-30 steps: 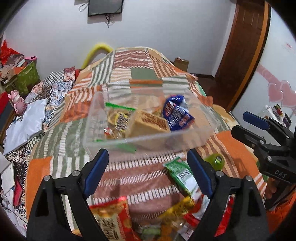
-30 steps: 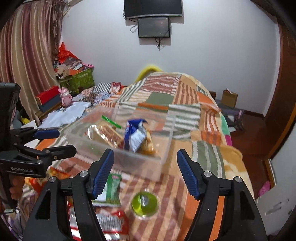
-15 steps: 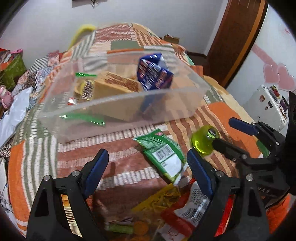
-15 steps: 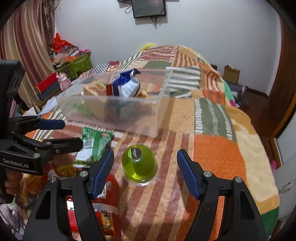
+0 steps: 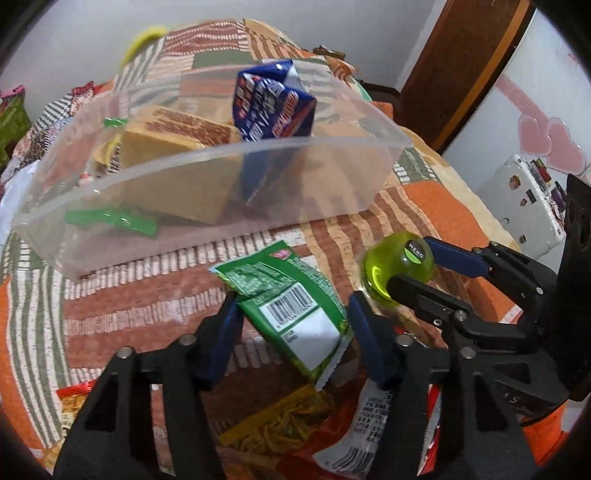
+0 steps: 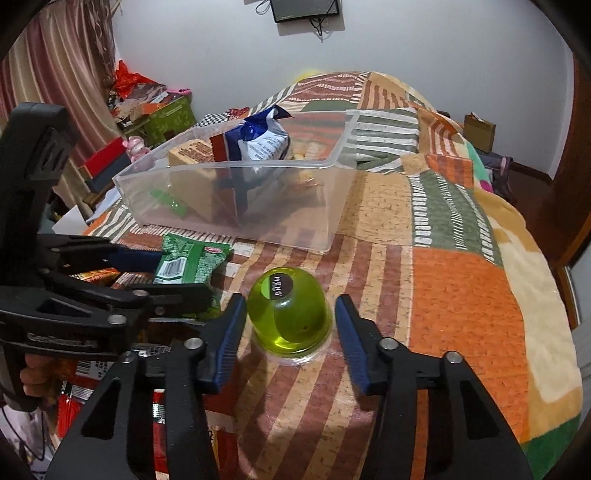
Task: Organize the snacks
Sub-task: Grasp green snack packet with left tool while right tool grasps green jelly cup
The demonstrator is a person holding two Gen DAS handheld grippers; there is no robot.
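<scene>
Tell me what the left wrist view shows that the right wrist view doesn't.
Left wrist only: the barcode face of the green packet between the closing left gripper jaws, and a noodle pack beneath.
Right wrist only: the right gripper jaws closing beside the green jelly cup, with slight gaps.
Both: the clear bin holding a blue packet.

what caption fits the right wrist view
Right gripper closing around a green jelly cup on the patchwork blanket, clear snack bin behind.

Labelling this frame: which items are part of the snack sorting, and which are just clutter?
Job:
clear bin
green packet
jelly cup
blue packet
left gripper
right gripper

Clutter:
bedspread
wall screen
paper bag
curtain
</scene>
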